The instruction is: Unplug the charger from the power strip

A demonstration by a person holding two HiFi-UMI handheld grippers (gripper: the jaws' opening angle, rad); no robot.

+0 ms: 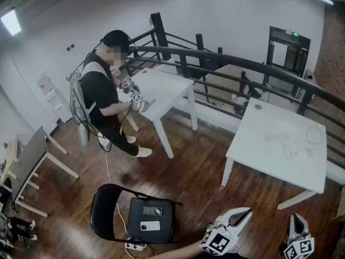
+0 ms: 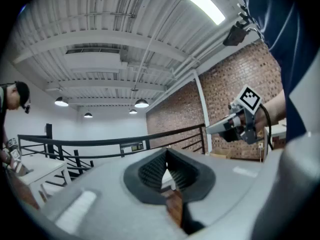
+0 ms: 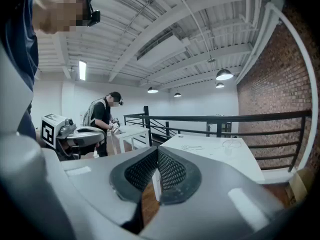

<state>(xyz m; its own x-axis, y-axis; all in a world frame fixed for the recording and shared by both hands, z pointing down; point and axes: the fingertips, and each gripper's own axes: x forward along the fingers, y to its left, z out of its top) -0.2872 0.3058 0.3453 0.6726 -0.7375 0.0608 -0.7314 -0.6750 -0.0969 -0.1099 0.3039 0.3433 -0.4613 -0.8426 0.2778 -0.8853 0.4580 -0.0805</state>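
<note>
Dark wooden flooring fills the room, and low over it, at the near corner of the white table [image 1: 269,169], the left gripper [image 1: 245,215] and the right gripper [image 1: 295,220] hang side by side. Each has its jaws pressed together on nothing, and neither touches the table. Well out on that table's top, toward its far right side, lie loose white cords [image 1: 276,138] and a small white block [image 1: 298,154]. These are probably the charger and power strip, though they are too small to tell apart. A second white strip [image 1: 135,246] lies on the floor well to the left of the table, beside a black folding chair [image 1: 108,209]. Beyond the table's far left corner another person [image 1: 102,96] works at a separate table. The first risk is a mistaken target, since reaching for the floor strip would waste the approach if the table items are the right ones. Both pairs of jaws must also part before contact, or shut tips would only shove the light block across the smooth top. Pulling the charger with one gripper while the strip lies unpinned would likely drag everything toward the table's edge. Pinching a cord instead of the plug body could strain it or let it slip.
</note>
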